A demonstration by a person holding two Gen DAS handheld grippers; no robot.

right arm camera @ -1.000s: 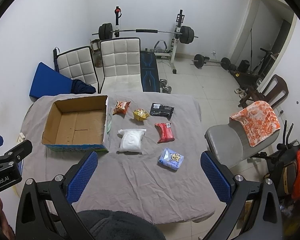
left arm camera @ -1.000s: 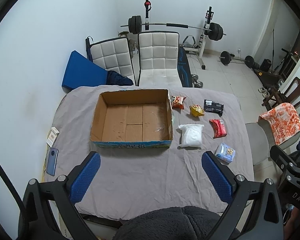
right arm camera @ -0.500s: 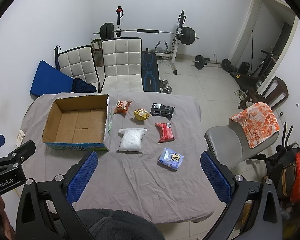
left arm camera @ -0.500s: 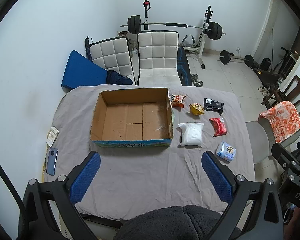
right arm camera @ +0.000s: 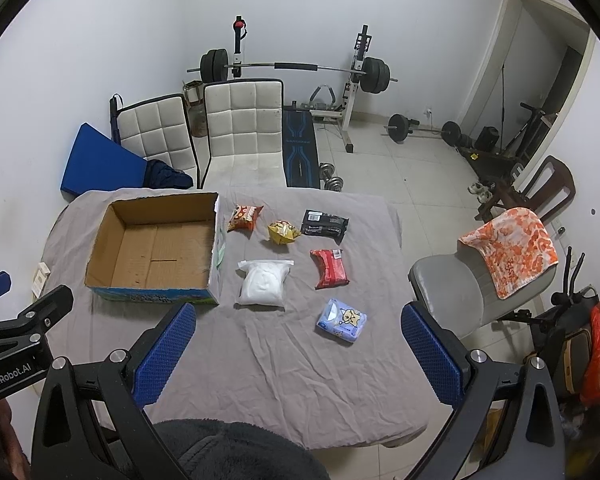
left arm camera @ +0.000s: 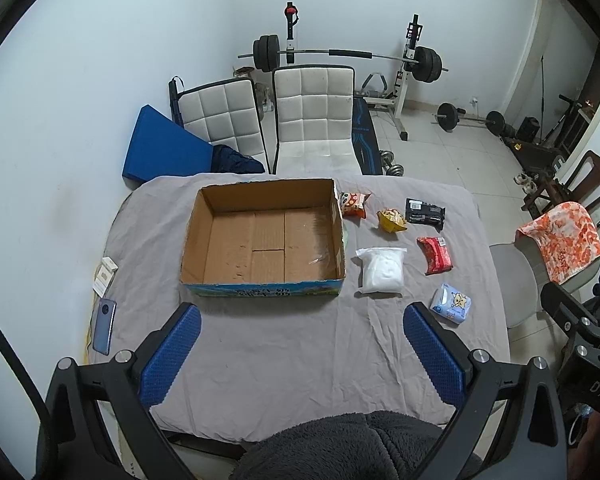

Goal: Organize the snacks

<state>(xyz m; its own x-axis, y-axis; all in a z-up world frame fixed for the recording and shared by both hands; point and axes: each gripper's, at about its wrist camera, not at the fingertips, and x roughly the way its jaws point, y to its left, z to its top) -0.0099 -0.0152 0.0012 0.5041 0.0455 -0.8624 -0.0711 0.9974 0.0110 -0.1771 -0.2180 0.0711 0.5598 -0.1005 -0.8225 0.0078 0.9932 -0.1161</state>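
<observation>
Six snacks lie on our counter, all to the right of the box. The box is open and has nothing in it. Right beside it sits an orange bag. Next come a yellow bag and a black pack, all in a row at the far side. Nearer to us lie a white bag and a red pack. A blue pack is the nearest one, just beside the right pad of our left tongs. We hold both tongs up over the near edge of the counter. Our left tongs are spread wide and hold nothing. Our right tongs are spread wide too and hold nothing. A phone and a small white box lie at the left edge.
</observation>
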